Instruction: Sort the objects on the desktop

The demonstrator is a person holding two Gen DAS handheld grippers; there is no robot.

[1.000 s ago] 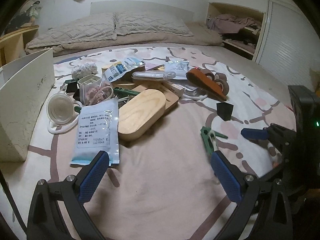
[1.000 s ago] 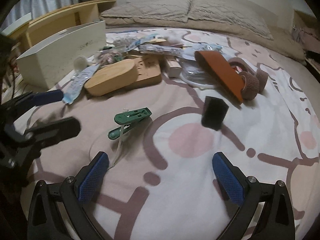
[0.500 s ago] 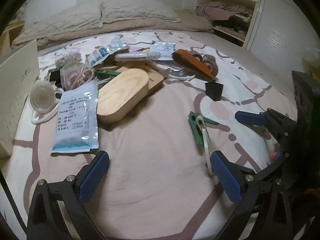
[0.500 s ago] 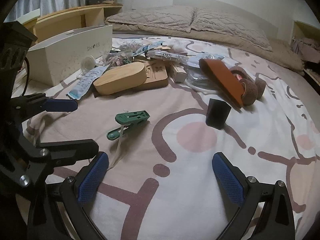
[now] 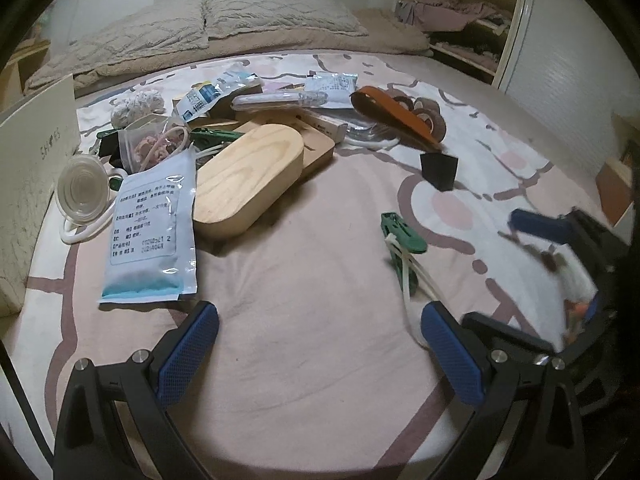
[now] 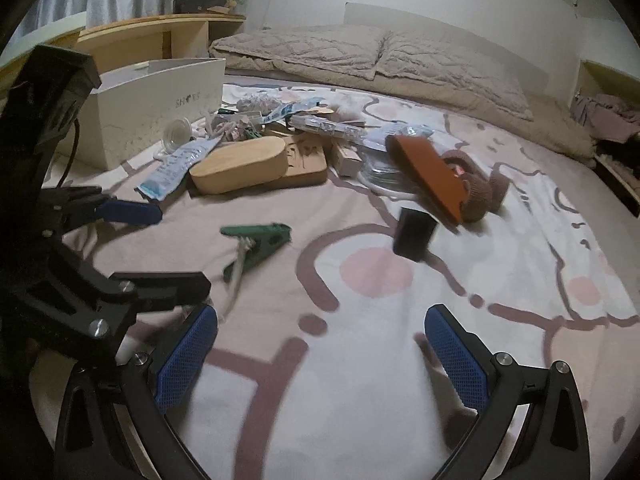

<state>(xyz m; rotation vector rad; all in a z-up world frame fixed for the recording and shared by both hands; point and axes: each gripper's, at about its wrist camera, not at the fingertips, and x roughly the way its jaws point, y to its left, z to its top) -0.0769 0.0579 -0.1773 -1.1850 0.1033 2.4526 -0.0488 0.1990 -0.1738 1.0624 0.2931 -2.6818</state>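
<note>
— Clip first: where does the green clip (image 5: 402, 236) lie?

— On the patterned bedspread (image 5: 320, 312), out in the open, apart from the heap of things further up the bed. In the left wrist view it sits ahead and to the right of the left gripper (image 5: 320, 350), just beyond the right fingertip; a white cord (image 5: 412, 276) trails from it toward that finger.

— And from the other side?

— In the right wrist view the same clip (image 6: 256, 240) lies ahead and left of the right gripper (image 6: 322, 350), between the two tools.

— How do the grippers stand?

— Both are spread wide, blue pads far apart, with nothing between them and nothing touched. They hover over bare bedspread.

— Which way does the clip run?

— Its long axis, in the left view, runs from up-left to down-right, roughly away from the camera; the cord leaves the nearer end. In the right view it lies nearly crosswise, a little blurred.

— What else is close?

— A small black block (image 5: 439, 170) stands upright beyond the clip, well apart from it. Further left lie the oval wooden box (image 5: 248, 180) and a white printed pouch (image 5: 154, 228), with the white shoe box (image 6: 160, 108) at the bed's edge.
</note>
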